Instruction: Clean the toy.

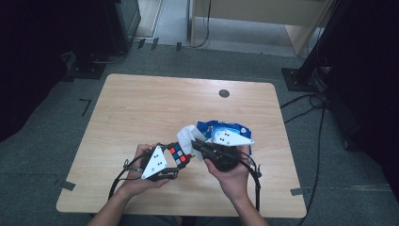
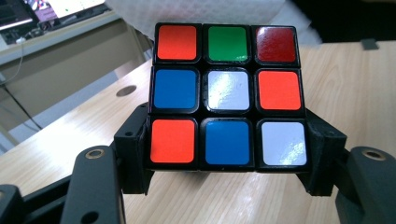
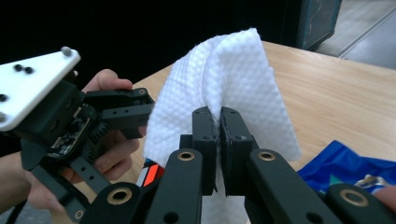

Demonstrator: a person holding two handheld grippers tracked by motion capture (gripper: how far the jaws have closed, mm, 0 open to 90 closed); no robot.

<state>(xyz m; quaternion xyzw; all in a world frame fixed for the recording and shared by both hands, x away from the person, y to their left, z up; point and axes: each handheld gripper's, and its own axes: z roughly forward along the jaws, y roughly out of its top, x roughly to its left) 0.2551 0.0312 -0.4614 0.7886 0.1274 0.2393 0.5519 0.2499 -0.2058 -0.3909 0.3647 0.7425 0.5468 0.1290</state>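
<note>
**Cube and wipe held above the near desk**

Left tool [image 1: 175,160] clamps the cube [image 1: 179,155]; right tool [image 1: 196,143] pinches the white wipe [image 1: 188,134] just right of it. Blue packet [image 1: 225,127] lies behind. The desk [image 1: 141,108] is bare toward its far and left edges.

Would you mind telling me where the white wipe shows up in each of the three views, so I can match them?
High view: the white wipe sits just right of centre, above the cube.
Left gripper view: it runs along the top edge, behind the cube.
Right gripper view: it fills the centre, pinched in the right gripper.
Shared landmark: the wooden table.
</note>
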